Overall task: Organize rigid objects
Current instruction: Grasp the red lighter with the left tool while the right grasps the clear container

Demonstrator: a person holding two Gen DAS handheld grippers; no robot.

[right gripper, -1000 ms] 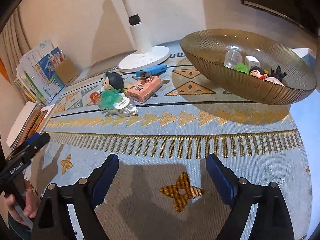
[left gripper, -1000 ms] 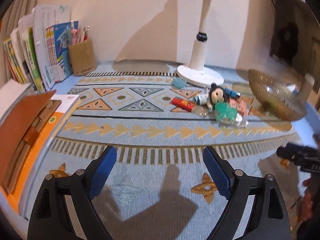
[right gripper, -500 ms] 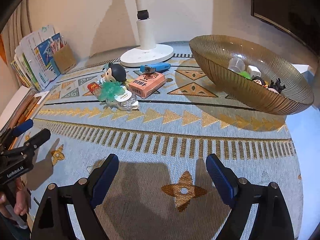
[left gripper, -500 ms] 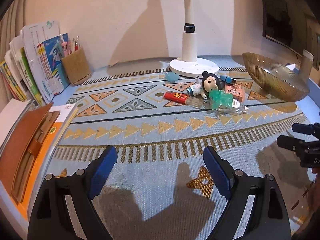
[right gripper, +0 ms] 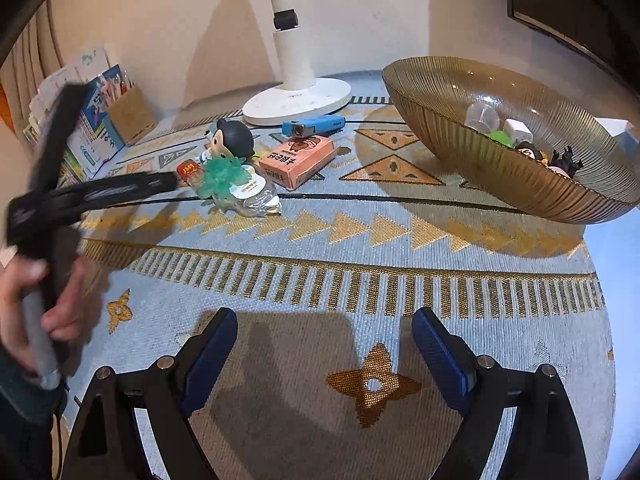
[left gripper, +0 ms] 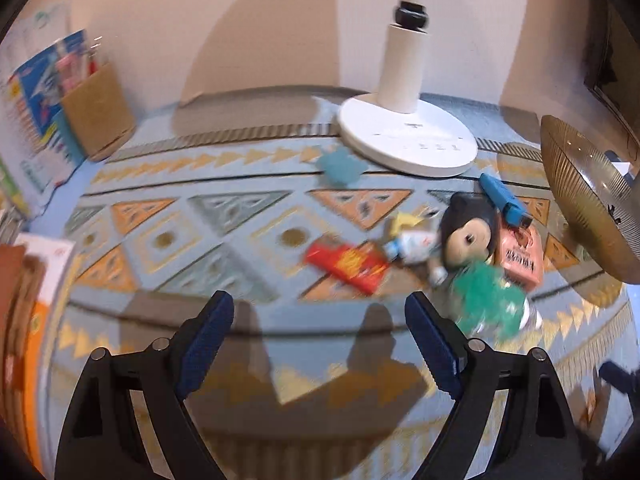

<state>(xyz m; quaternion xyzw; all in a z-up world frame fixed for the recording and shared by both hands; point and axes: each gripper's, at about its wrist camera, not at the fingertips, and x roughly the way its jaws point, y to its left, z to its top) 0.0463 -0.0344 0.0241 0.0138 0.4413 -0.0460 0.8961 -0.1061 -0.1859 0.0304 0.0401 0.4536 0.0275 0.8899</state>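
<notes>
Loose items lie on the patterned mat: a red packet [left gripper: 346, 266], a black-headed mouse figure [left gripper: 466, 236], a green-topped clear bottle [left gripper: 490, 302], a pink box [left gripper: 519, 256], a blue lighter [left gripper: 503, 201] and a teal piece [left gripper: 340, 166]. My left gripper [left gripper: 319, 334] is open and empty, just short of the red packet; in the right wrist view it [right gripper: 170, 180] reaches toward the pile. My right gripper [right gripper: 324, 346] is open and empty over bare mat. The amber bowl [right gripper: 460, 128] holds several small items.
A white lamp base [left gripper: 408, 140] stands at the back. A cardboard pen holder [left gripper: 98, 114] and upright books [left gripper: 36, 92] are at the back left. A notebook stack [left gripper: 24, 320] lies along the left edge. A dark screen [right gripper: 580, 4] hangs behind the bowl.
My left gripper has moved forward and right toward the pile of items, which now looks much closer. My right gripper has barely moved.
</notes>
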